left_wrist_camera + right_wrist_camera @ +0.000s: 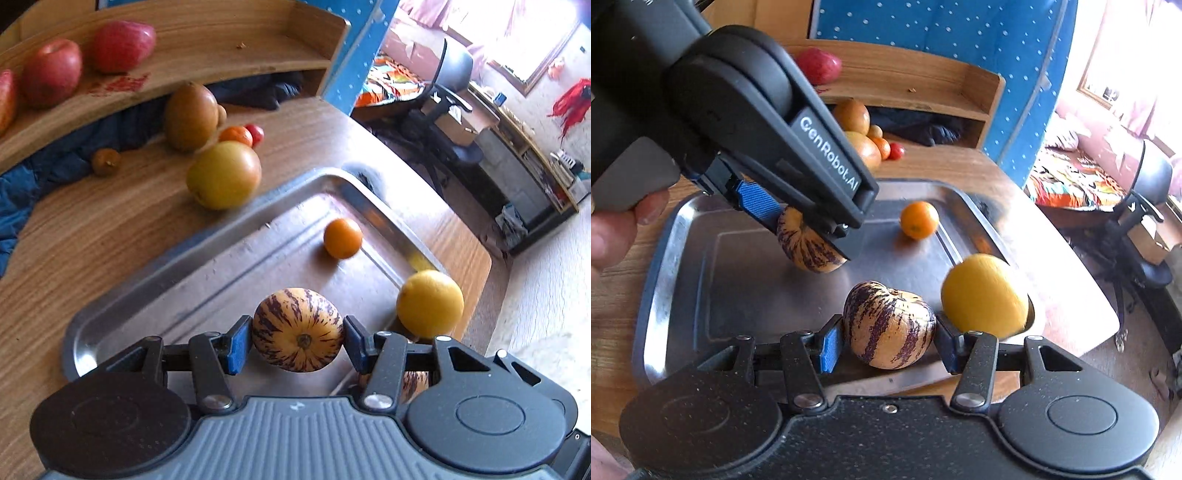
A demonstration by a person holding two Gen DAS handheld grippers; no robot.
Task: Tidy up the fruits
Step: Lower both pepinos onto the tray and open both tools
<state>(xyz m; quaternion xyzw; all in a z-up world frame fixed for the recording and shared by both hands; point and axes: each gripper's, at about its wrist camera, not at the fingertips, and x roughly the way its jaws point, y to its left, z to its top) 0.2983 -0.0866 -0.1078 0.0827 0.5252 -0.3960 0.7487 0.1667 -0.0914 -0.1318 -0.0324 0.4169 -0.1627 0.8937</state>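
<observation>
My left gripper [297,332] is shut on a cream pepino melon with purple stripes [297,329], held over the steel tray [207,236]. In the right wrist view that same left gripper [809,236] hangs above the tray's middle with its melon [809,247]. My right gripper [889,334] is shut on a second striped melon [890,325] at the tray's near edge [683,258]. A small orange [919,219] lies at the tray's far right. A lemon [984,295] sits by the right rim, close to my right gripper's finger.
On the wooden table behind the tray lie a yellow-green apple [223,175], a brown pear [190,116], a mandarin [236,136] and a red tomato [255,133]. Red apples [51,72] sit on a wooden shelf. A person's hand [613,229] holds the left gripper. The table edge is right of the tray.
</observation>
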